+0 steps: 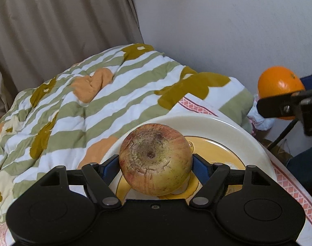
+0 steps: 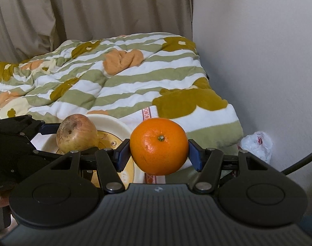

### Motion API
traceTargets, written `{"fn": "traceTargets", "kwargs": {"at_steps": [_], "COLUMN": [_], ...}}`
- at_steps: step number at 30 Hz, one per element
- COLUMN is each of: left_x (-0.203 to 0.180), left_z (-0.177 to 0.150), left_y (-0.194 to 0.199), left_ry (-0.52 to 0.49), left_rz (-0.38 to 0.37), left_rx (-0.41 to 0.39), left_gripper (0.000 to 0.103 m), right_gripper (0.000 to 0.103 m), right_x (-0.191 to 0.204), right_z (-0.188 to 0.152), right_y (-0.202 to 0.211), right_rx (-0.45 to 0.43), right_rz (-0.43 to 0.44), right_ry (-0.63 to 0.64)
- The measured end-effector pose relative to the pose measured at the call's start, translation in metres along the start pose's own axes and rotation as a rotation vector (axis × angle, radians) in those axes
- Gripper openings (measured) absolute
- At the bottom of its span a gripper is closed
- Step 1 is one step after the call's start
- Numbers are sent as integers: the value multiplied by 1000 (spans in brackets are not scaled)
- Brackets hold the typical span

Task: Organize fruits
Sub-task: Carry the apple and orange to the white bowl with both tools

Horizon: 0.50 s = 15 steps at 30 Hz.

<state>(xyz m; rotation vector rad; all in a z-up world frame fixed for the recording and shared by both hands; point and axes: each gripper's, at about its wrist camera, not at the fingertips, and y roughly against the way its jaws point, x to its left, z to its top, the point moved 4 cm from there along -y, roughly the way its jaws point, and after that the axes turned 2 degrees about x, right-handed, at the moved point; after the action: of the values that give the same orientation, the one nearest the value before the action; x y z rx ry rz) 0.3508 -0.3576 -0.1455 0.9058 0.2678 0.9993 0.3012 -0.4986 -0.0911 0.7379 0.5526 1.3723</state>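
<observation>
A blotchy yellow-red apple (image 1: 155,160) sits between the blue pads of my left gripper (image 1: 156,164), which lie against both its sides. It hangs low over the yellow centre of a cream plate (image 1: 227,127); whether it rests on the plate I cannot tell. My right gripper (image 2: 159,153) is shut on an orange (image 2: 159,145), stem end towards the camera, just right of the plate (image 2: 111,123). The right wrist view also shows the apple (image 2: 77,133) in the left gripper (image 2: 70,138). From the left wrist the orange (image 1: 278,82) appears at the far right.
A rumpled flowered quilt (image 1: 94,102) lies behind the plate, against a beige curtain. A white wall closes the right side. A crumpled plastic bag (image 2: 256,143) sits by the wall. The plate stands on a cloth with a pink patterned border (image 1: 295,190).
</observation>
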Motion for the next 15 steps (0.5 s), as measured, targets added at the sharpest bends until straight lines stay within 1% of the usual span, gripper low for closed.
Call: {"fn": "traceTargets", "kwargs": {"at_steps": [1, 2, 3, 6, 11, 15], "left_x": [-1, 0, 1, 8, 25, 39], "left_z": [1, 2, 3, 1, -8, -16], "left_y": [3, 6, 11, 21, 42, 58], "left_ry": [-14, -24, -26, -3, 93, 168], "left_rz": [20, 31, 37, 26, 7, 7], "left_rx": [-14, -28, -41, -25, 2, 16], "left_gripper": [94, 101, 103, 103, 103, 103], "right_gripper": [74, 74, 74, 74, 74, 74], "right_x": [-1, -3, -4, -6, -1, 13], "right_z": [1, 1, 2, 4, 4, 3], "right_y": [0, 1, 3, 8, 12, 7], "right_rx": [-1, -2, -5, -11, -10, -5], "right_rz": [0, -1, -1, 5, 32, 58], "right_ry": [-3, -6, -8, -6, 28, 72]}}
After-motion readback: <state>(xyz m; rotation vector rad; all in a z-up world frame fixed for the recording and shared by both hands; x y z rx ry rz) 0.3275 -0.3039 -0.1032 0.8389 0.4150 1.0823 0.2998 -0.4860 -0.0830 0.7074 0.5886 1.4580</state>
